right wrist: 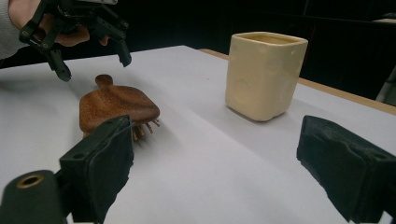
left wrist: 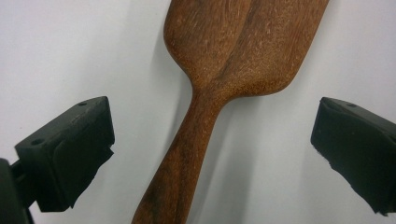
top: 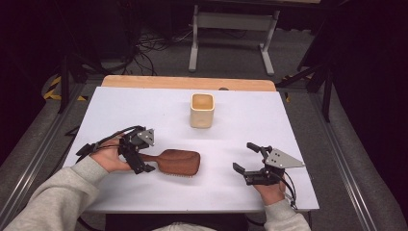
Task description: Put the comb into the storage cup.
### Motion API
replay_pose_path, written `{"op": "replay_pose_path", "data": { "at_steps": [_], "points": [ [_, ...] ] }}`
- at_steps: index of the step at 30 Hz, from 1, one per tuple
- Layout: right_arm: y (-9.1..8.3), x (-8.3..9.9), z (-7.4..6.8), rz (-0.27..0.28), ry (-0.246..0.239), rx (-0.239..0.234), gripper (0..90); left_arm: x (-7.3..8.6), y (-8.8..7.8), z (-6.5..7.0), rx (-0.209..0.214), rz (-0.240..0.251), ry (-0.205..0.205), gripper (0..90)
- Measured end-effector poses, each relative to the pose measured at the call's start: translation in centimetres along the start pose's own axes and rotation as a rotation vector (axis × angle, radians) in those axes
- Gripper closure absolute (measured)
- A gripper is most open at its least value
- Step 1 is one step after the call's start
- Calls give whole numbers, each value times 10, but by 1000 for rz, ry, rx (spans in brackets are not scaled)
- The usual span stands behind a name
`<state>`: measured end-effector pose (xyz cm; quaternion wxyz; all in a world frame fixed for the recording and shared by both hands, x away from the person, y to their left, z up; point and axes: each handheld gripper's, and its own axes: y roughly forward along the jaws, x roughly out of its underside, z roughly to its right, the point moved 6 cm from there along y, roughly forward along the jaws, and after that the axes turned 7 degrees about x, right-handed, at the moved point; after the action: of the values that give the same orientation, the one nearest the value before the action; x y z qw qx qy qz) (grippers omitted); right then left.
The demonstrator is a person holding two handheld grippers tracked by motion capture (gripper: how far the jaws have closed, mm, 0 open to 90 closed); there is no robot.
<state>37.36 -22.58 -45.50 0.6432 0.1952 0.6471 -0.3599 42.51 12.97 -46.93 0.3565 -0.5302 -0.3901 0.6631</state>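
The wooden hairbrush (top: 174,162) lies bristles-down on the white table (top: 144,110), near its front-left part, handle pointing at the left gripper (top: 137,156). That gripper hangs over the handle with its jaws spread wide on either side, touching nothing. The right gripper (top: 249,159) rests well apart to the right, jaws also spread and empty.

The handle is slim and rounded, so a pinch closing off-centre would likely roll it or let the heavier head swing down once lifted. The brush also sits on springy bristles and may rock under a downward push.

The right gripper view shows the bristles and the cream square cup (right wrist: 265,74) from the side; the left gripper view gives the handle's position between the jaws
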Motion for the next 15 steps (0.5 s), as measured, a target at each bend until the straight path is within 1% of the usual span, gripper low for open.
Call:
{"op": "replay_pose_path", "data": {
  "at_steps": [1, 3, 4, 6, 7, 8, 10, 13, 14, 15],
  "points": [
    [0, 0, 0, 0, 0, -1, 114, 0, 1, -1, -6, -7, 4, 21],
    [0, 0, 0, 0, 1, -1, 114, 1, 3, 0, 11, -12, -5, 23],
    [0, 0, 0, 2, 2, -1, 114, 1, 4, 0, 9, -15, -5, 24],
    [0, 0, 0, 3, 2, -2, 114, 0, 6, 0, 19, -8, 14, 33],
    [0, 0, 0, 2, 2, -2, 113, 0, 7, 1, 25, -12, 13, 33],
    [0, 0, 0, 2, 2, -3, 113, -1, 8, 1, 24, -11, 20, 32],
    [0, 0, 0, 1, 2, -3, 114, -1, 10, 1, 25, -15, 16, 28],
    [0, 0, -1, 1, 1, -6, 114, -2, 15, 1, 13, -38, 18, 44],
    [0, 0, -1, 0, 0, -7, 114, -2, 17, 0, 12, -49, 28, 47],
    [0, 0, -1, 1, 1, -6, 114, -2, 19, 0, 12, -54, 25, 53]
  ]
}}
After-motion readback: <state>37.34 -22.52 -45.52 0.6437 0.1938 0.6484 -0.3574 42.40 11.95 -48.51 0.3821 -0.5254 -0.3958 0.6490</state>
